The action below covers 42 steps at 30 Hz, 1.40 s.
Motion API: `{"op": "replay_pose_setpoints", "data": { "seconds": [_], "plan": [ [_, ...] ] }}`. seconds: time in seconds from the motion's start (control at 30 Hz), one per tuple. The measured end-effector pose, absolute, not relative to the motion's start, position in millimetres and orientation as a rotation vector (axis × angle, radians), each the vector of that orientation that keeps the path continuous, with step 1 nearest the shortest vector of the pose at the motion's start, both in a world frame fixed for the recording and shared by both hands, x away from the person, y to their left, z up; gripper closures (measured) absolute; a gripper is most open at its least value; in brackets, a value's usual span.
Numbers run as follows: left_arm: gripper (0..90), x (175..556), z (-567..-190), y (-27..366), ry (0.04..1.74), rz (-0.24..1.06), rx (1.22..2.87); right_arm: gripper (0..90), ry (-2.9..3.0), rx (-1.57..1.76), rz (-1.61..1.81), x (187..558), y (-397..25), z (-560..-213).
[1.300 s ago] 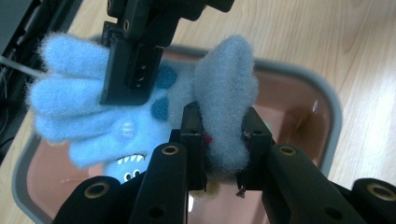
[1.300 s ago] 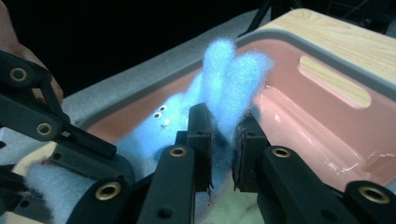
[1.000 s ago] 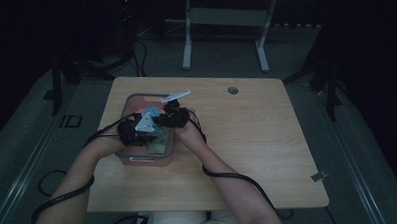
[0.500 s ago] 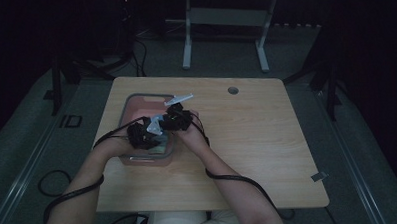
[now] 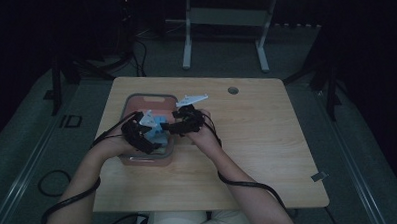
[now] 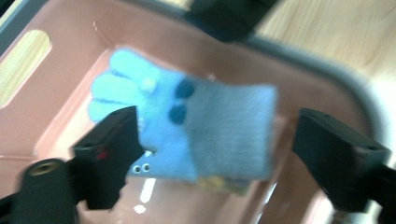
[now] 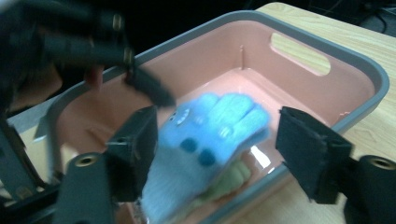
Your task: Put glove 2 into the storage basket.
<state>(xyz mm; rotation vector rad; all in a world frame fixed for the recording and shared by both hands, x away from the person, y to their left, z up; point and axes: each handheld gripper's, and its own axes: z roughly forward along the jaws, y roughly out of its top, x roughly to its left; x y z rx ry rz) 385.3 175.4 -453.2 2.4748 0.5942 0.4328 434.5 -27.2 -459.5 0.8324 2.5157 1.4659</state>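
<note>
A light blue knitted glove with dark blue dots lies in a pink bin with a grey rim, on top of a pale green item. My left gripper hovers over the bin, jaws wide open on either side of the glove and not clamping it. My right gripper is also open, with the glove showing between its jaws. From above, both grippers meet over the bin, the glove between them.
The bin stands left of centre on a wooden table, which has a round cable hole at the back. In the right gripper view the left gripper sits close at the upper left. Cables trail off the table's front edge.
Both hands have drifted slightly right and a little nearer the person over the bin. The glove stays between the two grippers.
</note>
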Motion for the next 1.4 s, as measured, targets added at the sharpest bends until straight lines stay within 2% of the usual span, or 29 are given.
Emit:
{"op": "replay_pose_setpoints", "data": {
  "seconds": [0.07, 0.27, 0.47, 0.77, 1.4],
  "plan": [
    [13.6, 381, -447, 176, 0.615, 0.441, 2.421, 24.5, 2.522, 0.820, 1.483, 432, -32, -458],
    [2.2, 369, -441, 171, 0.659, 0.375, 2.343, 19.5, 2.516, 0.804, 1.509, 422, -48, -457],
    [2.2, 362, -438, 160, 0.645, 0.387, 2.285, 14.1, 2.512, 0.771, 1.495, 417, -61, -461],
    [2.2, 346, -435, 133, 0.547, 0.379, 2.232, 14.1, 2.506, 0.754, 1.436, 410, -84, -462],
    [2.3, 324, -445, 80, 0.390, 0.381, 2.247, 14.1, 2.464, 0.770, 1.361, 399, -134, -470]
  ]
}}
